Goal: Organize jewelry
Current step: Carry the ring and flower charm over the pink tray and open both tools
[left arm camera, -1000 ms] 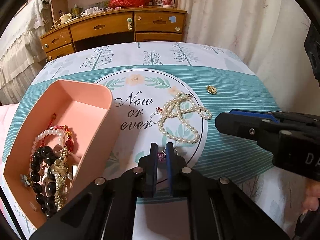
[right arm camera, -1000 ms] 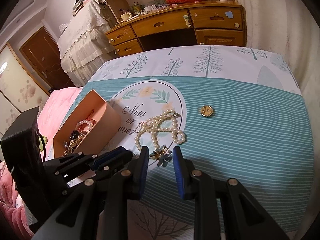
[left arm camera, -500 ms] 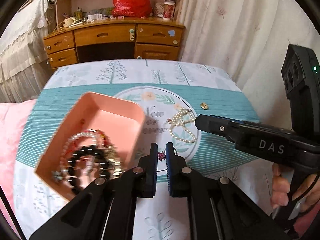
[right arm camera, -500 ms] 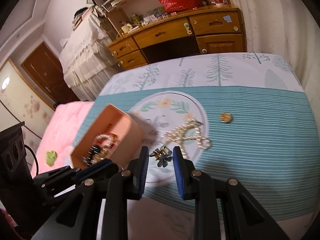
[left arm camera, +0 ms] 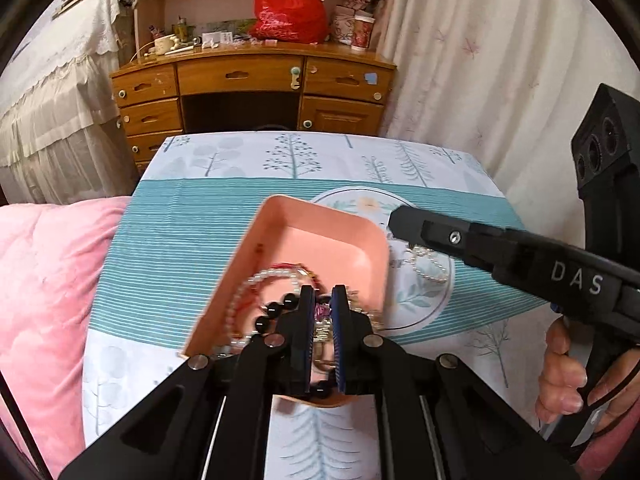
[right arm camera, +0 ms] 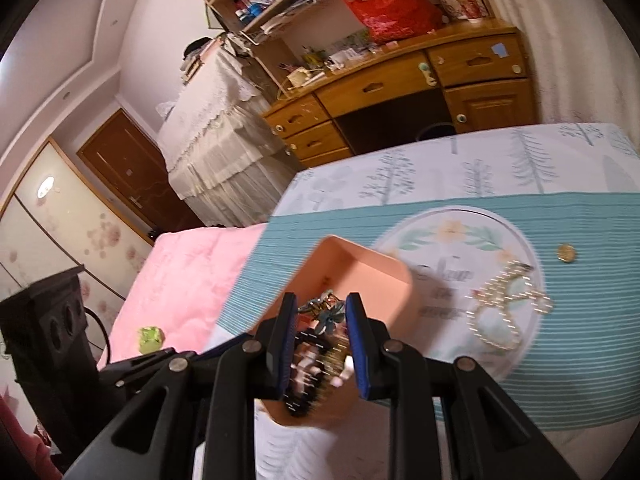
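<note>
tabletop [left arm camera: 168,240] in teal striped cloth, wooden desk [left arm camera: 248,80] behind, pink bed [left arm camera: 44,280] beside. pink tray [left arm camera: 320,236] holds beads. left gripper [left arm camera: 322,308] pinches pink trinket [left arm camera: 321,312], right gripper [right arm camera: 322,312] pinches flower brooch [right arm camera: 330,314], both over tray. pearl necklace [right arm camera: 508,304] and gold piece [right arm camera: 566,253] on cloth.

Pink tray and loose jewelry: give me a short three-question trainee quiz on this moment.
1. True or false: the pearl necklace lies inside the pink tray.
2. What does the right gripper hold: A a flower-shaped piece, B a gold coin, C nothing?
3. Fill in: the small gold piece lies on the ____.

Key: 1 false, it lies on the tablecloth; 2 A; 3 tablecloth.
</note>
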Available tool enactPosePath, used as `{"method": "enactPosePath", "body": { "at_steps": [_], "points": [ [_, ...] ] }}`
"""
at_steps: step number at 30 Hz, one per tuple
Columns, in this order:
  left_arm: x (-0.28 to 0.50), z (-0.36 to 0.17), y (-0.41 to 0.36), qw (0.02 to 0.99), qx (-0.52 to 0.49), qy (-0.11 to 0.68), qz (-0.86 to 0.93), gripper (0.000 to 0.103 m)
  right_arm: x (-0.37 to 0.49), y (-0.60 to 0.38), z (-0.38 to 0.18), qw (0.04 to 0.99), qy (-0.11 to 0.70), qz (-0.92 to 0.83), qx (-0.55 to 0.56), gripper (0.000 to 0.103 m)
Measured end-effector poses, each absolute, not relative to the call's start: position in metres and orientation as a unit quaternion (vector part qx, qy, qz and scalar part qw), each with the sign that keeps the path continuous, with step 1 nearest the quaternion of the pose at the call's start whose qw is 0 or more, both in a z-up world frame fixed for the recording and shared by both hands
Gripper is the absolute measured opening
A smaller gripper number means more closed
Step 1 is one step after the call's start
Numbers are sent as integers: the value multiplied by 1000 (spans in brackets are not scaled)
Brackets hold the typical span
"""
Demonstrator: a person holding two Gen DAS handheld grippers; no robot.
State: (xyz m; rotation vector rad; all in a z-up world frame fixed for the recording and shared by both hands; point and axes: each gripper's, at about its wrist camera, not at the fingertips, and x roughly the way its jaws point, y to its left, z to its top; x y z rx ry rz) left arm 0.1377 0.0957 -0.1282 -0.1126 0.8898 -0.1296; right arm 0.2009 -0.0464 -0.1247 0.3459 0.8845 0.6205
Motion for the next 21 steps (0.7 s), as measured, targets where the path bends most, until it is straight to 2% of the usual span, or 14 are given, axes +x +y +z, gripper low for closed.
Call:
{"method": "enactPosePath", "body": {
  "at_steps": [2, 4, 5, 7, 9, 11, 15, 17, 21],
  "points": [
    [141, -129, 107, 897, -62, 434, -61, 18, 203, -38, -124, 846, 416, 287, 169, 25],
    [147, -132, 116, 887, -72, 452, -65, 56, 206, -31, -125, 850, 422, 269, 165, 27],
    [148, -134, 121, 883, -81, 457, -70, 58, 208, -28, -126, 851, 431, 255, 156, 31],
    [151, -135, 129, 878, -93, 464, -79, 61, 207, -26, -127, 855, 435, 242, 145, 34],
    [154, -136, 134, 870, -89, 478, -79, 71, 205, -28, -128, 859, 435, 232, 142, 35],
    [156, -138, 136, 866, -81, 486, -82, 73, 202, -32, -130, 859, 440, 218, 142, 47],
    [159, -143, 134, 852, -71, 512, -89, 80, 198, -43, -136, 864, 448, 180, 146, 62],
    [160, -144, 129, 846, -70, 518, -100, 81, 195, -52, -141, 867, 448, 158, 153, 74],
    [157, -141, 112, 844, -70, 515, -135, 81, 192, -73, -156, 870, 456, 99, 161, 77]
  ]
}}
